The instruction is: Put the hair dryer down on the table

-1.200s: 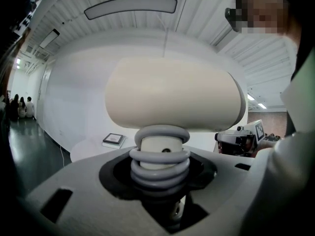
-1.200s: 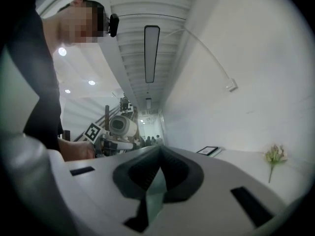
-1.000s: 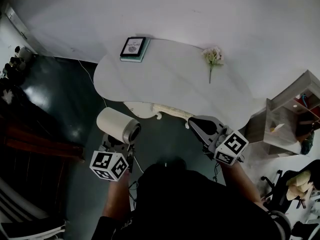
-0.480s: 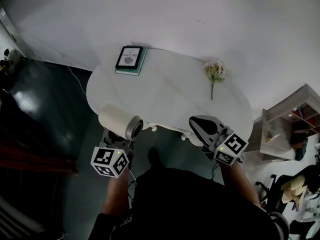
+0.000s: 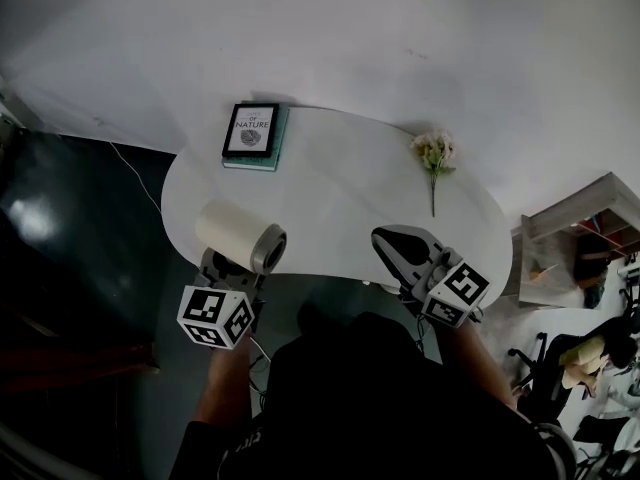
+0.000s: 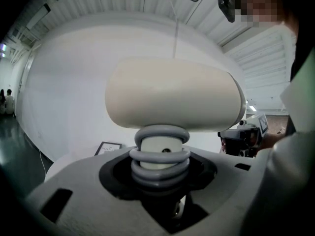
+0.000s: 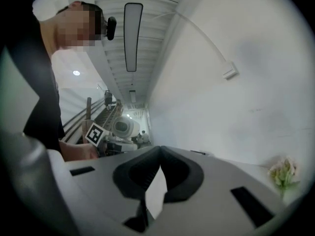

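The hair dryer point(image 5: 240, 236) is clamped in the left gripper point(image 5: 230, 271) at the near-left edge of the table point(image 5: 340, 203). In the left gripper view, the jaws are seen closed on the dryer's handle, around which a grey cord point(image 6: 161, 157) is coiled. The cream barrel is held level above the jaws, with the handle pointing down into them. In the head view, the barrel is seen over the table's near-left rim, with its grey end turned to the right. Contact between dryer and tabletop cannot be confirmed from any view.

The right gripper point(image 5: 393, 247) is positioned at the near-right edge of the table, well apart from the dryer. Its jaws are pressed together, and nothing is held between them.

A framed book point(image 5: 250, 133) is located at the far-left part of the table. A flower sprig point(image 5: 435, 158) is laid at the far right.
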A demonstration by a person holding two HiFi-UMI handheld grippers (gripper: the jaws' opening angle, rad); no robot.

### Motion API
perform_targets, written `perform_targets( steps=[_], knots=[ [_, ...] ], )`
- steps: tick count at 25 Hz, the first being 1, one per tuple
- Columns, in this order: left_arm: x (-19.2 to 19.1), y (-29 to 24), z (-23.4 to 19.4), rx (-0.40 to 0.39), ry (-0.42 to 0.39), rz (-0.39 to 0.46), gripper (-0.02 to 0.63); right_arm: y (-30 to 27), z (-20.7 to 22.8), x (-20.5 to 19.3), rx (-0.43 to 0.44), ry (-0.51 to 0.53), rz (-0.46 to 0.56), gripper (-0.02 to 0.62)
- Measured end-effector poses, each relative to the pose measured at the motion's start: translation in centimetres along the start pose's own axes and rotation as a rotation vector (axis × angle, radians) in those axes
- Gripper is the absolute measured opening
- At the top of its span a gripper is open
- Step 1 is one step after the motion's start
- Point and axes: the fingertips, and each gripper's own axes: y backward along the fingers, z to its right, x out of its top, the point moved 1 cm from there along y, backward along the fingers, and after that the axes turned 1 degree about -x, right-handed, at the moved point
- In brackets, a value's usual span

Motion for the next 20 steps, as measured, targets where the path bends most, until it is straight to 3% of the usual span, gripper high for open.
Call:
perform_targets(
  steps=[20],
  knots=[
    [-3.0,-12.9,-0.5,0.015,0.092,-0.144,0.209,-1.4,10.7,-2.7,0.035,-0.098,-0.032,0.009]
  ],
)
